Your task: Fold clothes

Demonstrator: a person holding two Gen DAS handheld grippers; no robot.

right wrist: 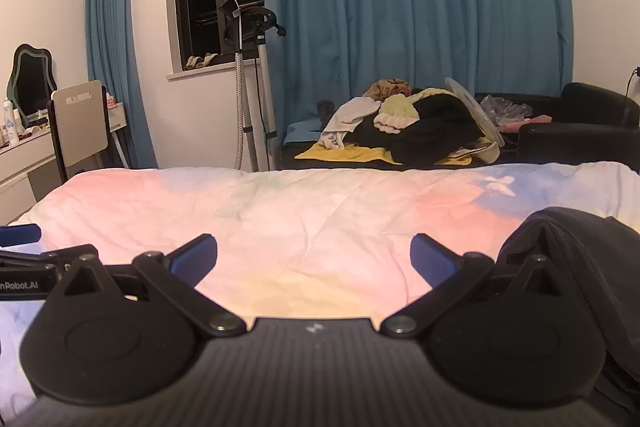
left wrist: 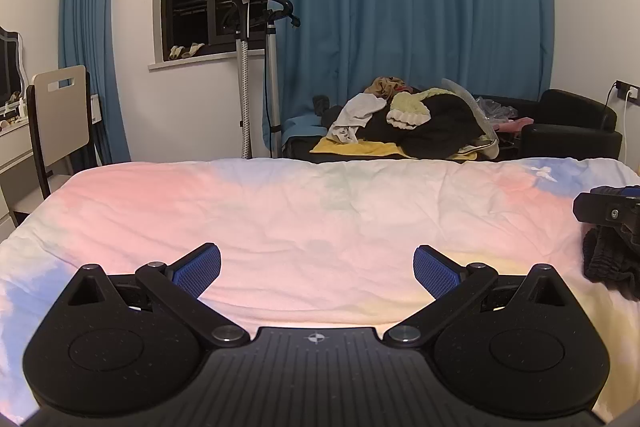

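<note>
My left gripper (left wrist: 317,269) is open and empty, low over the pastel bedspread (left wrist: 304,211). My right gripper (right wrist: 314,261) is also open and empty over the bedspread (right wrist: 280,219). A dark black garment (right wrist: 580,267) lies bunched on the bed just right of my right gripper, partly hidden behind its right finger. In the left wrist view the same garment (left wrist: 608,263) shows at the right edge, with part of the right gripper (left wrist: 608,211) above it. Part of the left gripper (right wrist: 24,267) shows at the left edge of the right wrist view.
A pile of mixed clothes (left wrist: 412,119) lies on a black sofa (left wrist: 568,127) beyond the bed, before blue curtains (left wrist: 400,7). A garment steamer stand (left wrist: 260,67) stands by the window. A chair (left wrist: 60,115) and dresser are at far left.
</note>
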